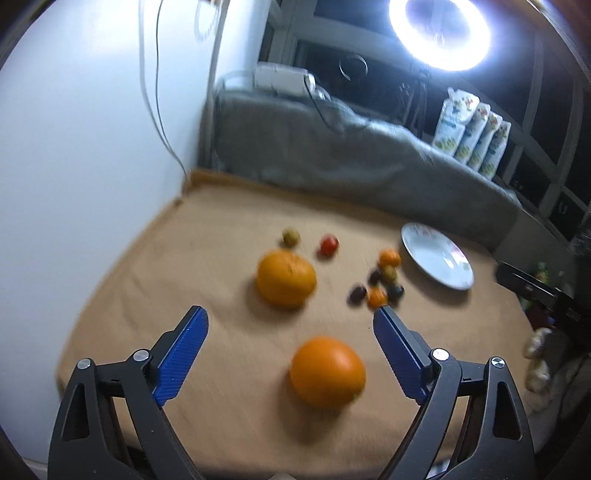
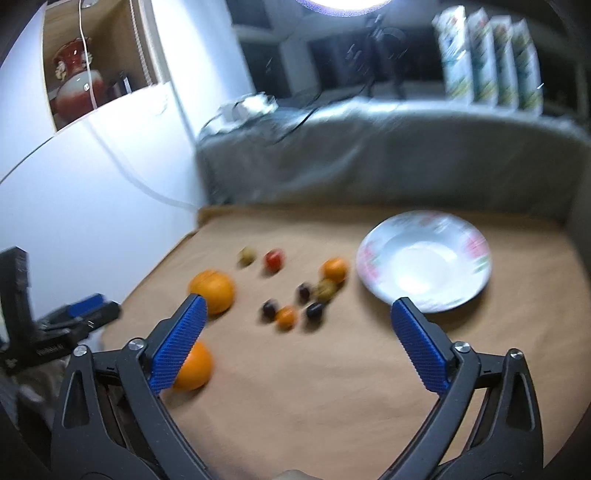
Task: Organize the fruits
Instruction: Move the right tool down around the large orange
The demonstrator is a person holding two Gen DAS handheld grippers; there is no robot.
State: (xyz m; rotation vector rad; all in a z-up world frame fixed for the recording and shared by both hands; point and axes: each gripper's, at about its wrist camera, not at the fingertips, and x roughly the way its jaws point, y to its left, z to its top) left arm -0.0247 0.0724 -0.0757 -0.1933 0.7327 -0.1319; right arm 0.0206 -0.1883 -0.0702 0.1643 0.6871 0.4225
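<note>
Two large oranges lie on the tan table: a near one (image 1: 328, 371) between and just past my left gripper's (image 1: 290, 314) open, empty fingers, and a far one (image 1: 286, 278). In the right wrist view the near orange (image 2: 195, 367) is partly behind the left fingertip of my right gripper (image 2: 295, 301), which is open and empty; the far orange (image 2: 213, 290) lies beyond. A cluster of small orange, dark and green fruits (image 2: 304, 295) lies mid-table, with a red one (image 2: 274, 259) and a green one (image 2: 246, 255) behind. A white floral plate (image 2: 424, 260) is at the right.
A white wall (image 1: 92, 147) borders the table's left side. A grey covered bench (image 1: 351, 155) with cartons (image 1: 472, 129) stands behind the table. A bright ring light (image 1: 441, 29) shines above. The left gripper's body (image 2: 74, 321) shows at the left of the right wrist view.
</note>
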